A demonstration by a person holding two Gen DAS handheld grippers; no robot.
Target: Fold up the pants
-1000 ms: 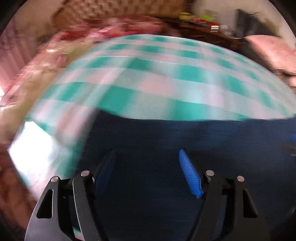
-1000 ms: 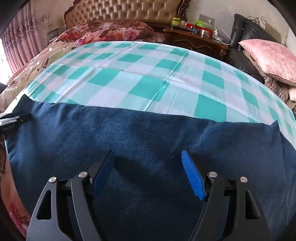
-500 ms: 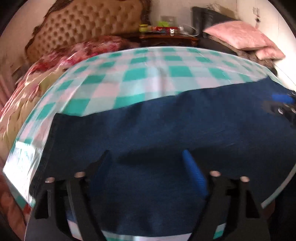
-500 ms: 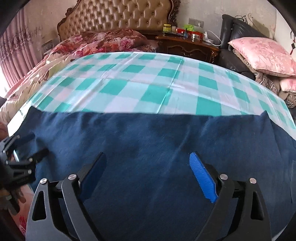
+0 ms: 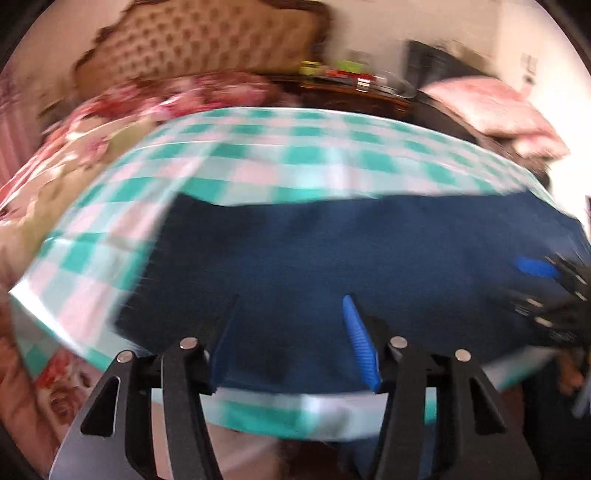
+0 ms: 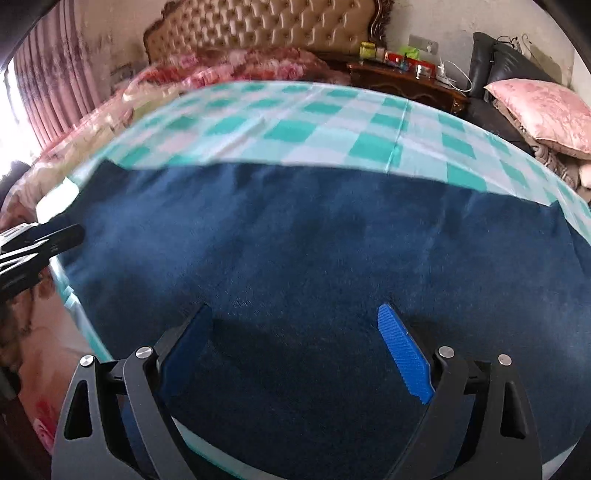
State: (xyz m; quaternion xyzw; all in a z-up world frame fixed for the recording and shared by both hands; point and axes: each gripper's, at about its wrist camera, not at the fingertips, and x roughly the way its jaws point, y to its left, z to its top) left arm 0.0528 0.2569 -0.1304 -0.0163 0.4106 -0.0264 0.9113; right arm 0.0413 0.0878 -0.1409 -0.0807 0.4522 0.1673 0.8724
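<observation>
Our left gripper (image 5: 291,339) has its fingers spread wide, nothing between them, over the near edge of the pants (image 5: 351,258). Our right gripper (image 6: 299,354) is likewise parted and empty above the dark blue cloth; its ribbed blue pad (image 6: 404,354) shows clearly.

The pants lie flat as one broad dark blue panel across the near part of the surface, reaching almost to its front edge. The left view is motion-blurred.

Beneath them we note a teal-and-white checked sheet (image 6: 332,122) with fold creases. Behind it lies a floral bedspread (image 6: 236,68) under a tufted tan headboard (image 6: 266,26). To the right stands a dark wooden nightstand (image 6: 406,79) with small containers, then a pink pillow (image 6: 543,110) on black cushions. Pink curtains (image 6: 55,88) hang at the far left.
</observation>
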